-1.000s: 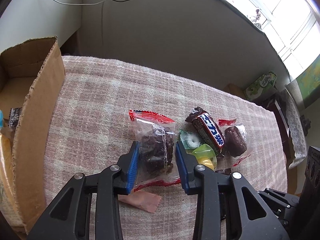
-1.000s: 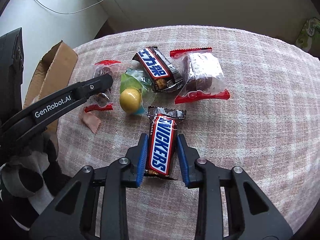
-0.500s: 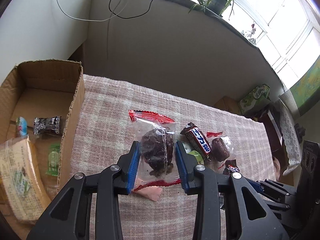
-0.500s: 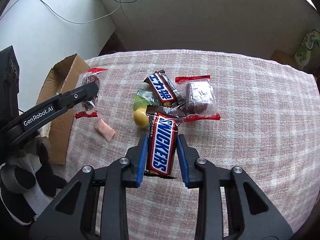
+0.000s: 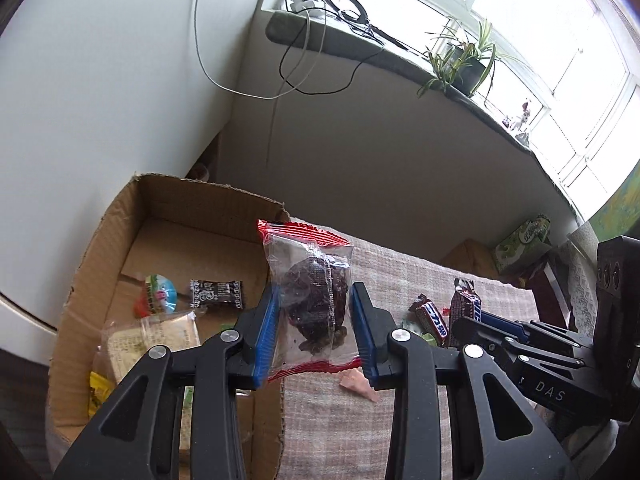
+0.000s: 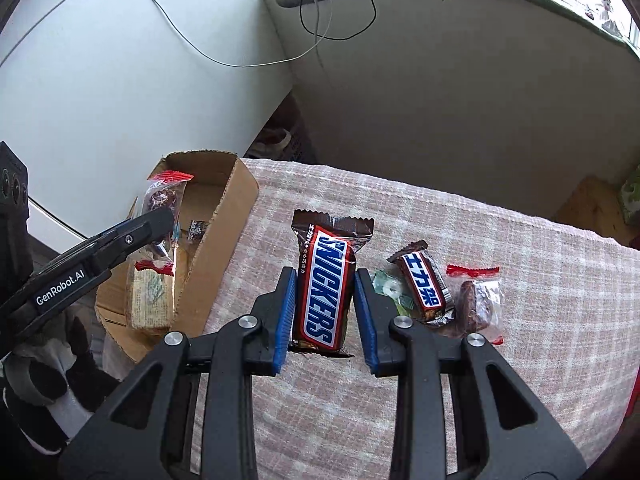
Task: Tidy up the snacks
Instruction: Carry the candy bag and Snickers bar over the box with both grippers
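My left gripper (image 5: 314, 330) clamps a clear red-edged pouch of dark cake (image 5: 312, 300), held above the torn near wall of the open cardboard box (image 5: 172, 196). My right gripper (image 6: 325, 314) pinches a brown Snickers bar (image 6: 325, 284) over the open plaid tablecloth (image 6: 540, 280). Only the left view shows the box floor.

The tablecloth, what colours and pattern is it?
The tablecloth is woven in pink and cream checks, clearest in the right wrist view.

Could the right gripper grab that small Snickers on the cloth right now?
Probably not: the right gripper is shut on the big Snickers bar, so its jaws are full, though the small Snickers lies uncovered beside it.
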Available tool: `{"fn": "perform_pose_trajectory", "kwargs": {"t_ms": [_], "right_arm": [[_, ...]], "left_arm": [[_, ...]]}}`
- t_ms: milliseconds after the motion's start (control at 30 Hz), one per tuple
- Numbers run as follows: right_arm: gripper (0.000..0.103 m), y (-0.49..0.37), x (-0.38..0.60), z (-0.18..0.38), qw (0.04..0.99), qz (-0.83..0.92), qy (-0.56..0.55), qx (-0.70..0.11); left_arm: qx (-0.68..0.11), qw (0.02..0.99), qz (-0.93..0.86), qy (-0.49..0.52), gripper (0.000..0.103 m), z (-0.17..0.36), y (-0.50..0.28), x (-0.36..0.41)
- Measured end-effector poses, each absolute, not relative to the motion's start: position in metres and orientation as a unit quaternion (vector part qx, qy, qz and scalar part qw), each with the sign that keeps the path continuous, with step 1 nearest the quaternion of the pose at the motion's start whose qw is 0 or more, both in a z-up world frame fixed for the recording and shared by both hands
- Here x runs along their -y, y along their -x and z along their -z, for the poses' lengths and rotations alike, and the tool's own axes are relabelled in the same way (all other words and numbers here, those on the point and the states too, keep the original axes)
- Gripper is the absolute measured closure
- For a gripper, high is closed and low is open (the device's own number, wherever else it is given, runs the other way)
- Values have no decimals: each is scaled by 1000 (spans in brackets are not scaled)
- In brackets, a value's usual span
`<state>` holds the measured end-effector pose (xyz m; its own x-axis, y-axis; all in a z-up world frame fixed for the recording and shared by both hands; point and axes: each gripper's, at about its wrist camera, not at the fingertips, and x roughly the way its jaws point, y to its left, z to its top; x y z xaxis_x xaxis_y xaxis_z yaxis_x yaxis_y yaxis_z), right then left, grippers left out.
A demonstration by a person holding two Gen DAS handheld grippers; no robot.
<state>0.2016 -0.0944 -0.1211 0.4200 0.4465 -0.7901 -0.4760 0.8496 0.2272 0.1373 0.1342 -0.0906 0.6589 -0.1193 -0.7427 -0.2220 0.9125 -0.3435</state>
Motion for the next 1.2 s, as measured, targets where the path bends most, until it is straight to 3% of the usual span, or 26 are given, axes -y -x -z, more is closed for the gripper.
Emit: {"fn": "perform_pose_trajectory", "kwargs": {"t_ms": [633,1200], "right_arm": [[73,-220,-28,120,824,-337,55,-452],[73,-236,-67,138,811,-352,72,-462]], "left_arm": [[-417,885,-71,194,69,102,-127,-197],[-419,882,-84,201,69,109,-128,-209]]}}
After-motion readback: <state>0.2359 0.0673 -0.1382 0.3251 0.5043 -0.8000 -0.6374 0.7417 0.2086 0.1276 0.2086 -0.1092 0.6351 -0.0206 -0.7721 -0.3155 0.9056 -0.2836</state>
